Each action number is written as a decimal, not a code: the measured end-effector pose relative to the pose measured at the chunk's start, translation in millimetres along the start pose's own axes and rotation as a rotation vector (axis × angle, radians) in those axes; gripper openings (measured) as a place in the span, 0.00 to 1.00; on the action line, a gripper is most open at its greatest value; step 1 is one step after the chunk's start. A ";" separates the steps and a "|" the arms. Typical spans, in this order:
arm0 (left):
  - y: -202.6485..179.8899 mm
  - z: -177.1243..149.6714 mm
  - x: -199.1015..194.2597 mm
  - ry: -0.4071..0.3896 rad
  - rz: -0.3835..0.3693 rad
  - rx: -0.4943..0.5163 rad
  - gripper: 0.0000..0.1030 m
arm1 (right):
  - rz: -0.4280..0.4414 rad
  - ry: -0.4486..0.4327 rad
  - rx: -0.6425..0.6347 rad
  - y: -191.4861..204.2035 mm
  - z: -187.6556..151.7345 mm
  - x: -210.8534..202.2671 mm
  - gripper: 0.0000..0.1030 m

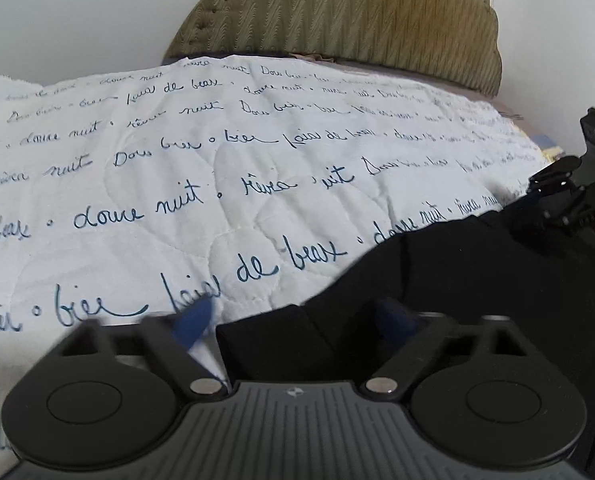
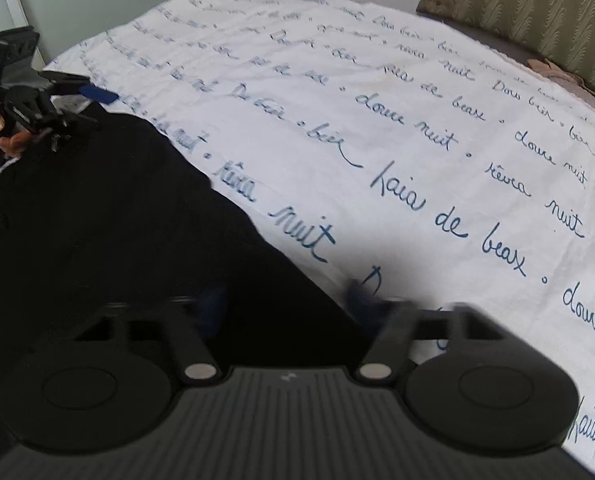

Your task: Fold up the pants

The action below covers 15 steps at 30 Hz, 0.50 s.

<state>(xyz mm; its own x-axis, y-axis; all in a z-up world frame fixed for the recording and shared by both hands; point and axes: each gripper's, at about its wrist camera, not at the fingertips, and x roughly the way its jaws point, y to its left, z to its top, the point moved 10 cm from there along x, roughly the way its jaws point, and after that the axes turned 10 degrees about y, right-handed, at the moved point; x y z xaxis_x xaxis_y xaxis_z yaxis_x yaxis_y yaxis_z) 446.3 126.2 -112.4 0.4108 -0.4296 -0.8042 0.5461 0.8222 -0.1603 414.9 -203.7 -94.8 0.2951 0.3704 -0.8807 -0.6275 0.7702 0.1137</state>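
1. Where the black pants [image 1: 477, 280] lie, they cover the near side of the bed's white quilt [image 1: 177, 184] printed with blue script.
2. Left gripper [image 1: 297, 316]: fingers spread wide, one blue tip on quilt, one over pants.
3. Right gripper [image 2: 289, 300]: fingers wide apart at the pants' edge.
4. An olive headboard [image 1: 357, 12] stands behind.

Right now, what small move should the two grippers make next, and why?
Probably close both on the pants' edge. The left gripper and right gripper both stand open, fingers straddling the black cloth on the quilt, gripping nothing yet.
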 end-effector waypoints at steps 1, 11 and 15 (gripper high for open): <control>-1.0 -0.5 -2.2 0.009 0.005 -0.004 0.43 | 0.005 -0.004 0.005 1.7 -0.1 -1.9 0.15; -31.9 7.8 -59.6 -0.172 0.143 0.034 0.29 | -0.275 -0.160 -0.034 26.8 4.5 -36.5 0.05; -39.2 6.0 -70.6 -0.172 0.256 0.046 0.29 | -0.450 -0.266 -0.077 49.0 5.6 -68.2 0.03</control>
<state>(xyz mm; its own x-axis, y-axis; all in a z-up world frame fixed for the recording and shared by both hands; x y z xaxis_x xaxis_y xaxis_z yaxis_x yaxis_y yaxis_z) 400.2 122.1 -46.0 0.6545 -0.2707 -0.7060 0.4397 0.8958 0.0641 368.1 -188.3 -26.6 0.7139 0.1390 -0.6863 -0.4453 0.8466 -0.2917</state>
